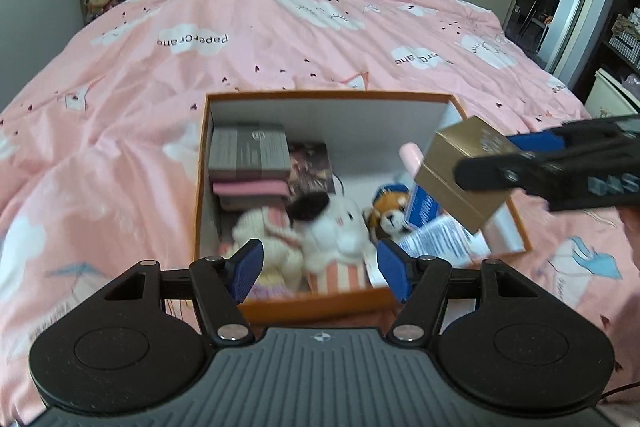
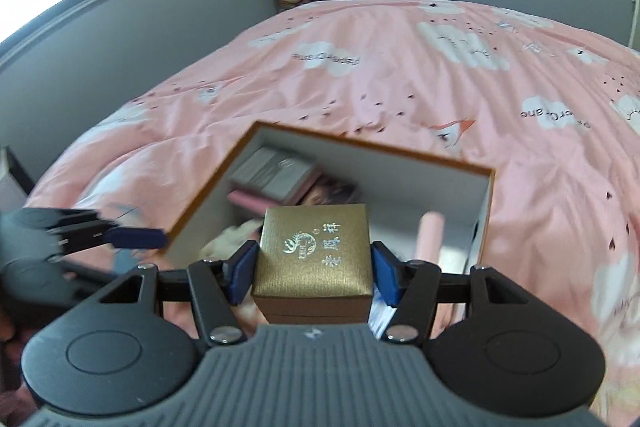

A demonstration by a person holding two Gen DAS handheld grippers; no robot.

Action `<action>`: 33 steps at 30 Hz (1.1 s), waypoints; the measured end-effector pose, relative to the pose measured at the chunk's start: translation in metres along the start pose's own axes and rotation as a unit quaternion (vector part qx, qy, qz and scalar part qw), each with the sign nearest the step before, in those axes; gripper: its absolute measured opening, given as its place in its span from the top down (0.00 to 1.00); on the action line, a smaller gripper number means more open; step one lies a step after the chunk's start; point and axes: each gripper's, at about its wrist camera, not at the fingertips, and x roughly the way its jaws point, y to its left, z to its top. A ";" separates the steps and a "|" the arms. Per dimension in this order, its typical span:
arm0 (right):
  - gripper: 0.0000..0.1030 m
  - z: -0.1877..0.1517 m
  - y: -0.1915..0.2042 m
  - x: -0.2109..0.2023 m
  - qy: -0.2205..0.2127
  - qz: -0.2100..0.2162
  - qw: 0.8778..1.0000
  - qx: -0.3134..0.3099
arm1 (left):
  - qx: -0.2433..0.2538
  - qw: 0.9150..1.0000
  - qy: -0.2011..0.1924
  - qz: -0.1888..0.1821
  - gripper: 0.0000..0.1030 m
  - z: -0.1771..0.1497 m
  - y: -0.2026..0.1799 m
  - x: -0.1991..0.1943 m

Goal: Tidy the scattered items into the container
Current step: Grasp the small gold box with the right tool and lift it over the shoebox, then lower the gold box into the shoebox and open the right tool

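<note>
Both right gripper (image 2: 314, 273) pads clamp the gold box (image 2: 314, 253) above the container (image 2: 482, 211).

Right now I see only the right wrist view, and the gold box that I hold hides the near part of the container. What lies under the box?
Observer: Under the gold box a blue and white leaflet lies in the near right corner of the container.
Operator: Is any toy close to that leaflet?
Observer: Yes, a small orange plush lies just beside it, toward the middle.
Operator: Does the left gripper carry something?
Observer: No, the left gripper is open, with nothing between its pads.
</note>
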 end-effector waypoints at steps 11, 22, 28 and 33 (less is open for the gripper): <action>0.39 0.026 -0.044 0.113 0.031 -0.059 0.993 0.100 | -0.010 1.000 0.011 -0.008 0.28 0.018 0.008 0.045; 0.39 0.029 -0.046 0.167 0.055 -0.111 0.982 0.139 | -0.018 0.999 0.027 -0.010 0.27 0.019 0.014 0.065; 0.38 0.023 -0.047 0.178 0.071 -0.110 0.982 0.136 | -0.022 0.999 0.029 -0.009 0.27 0.017 0.016 0.066; 0.32 0.025 -0.053 0.168 0.068 -0.094 0.982 0.150 | -0.022 0.999 0.032 -0.008 0.28 0.016 0.015 0.067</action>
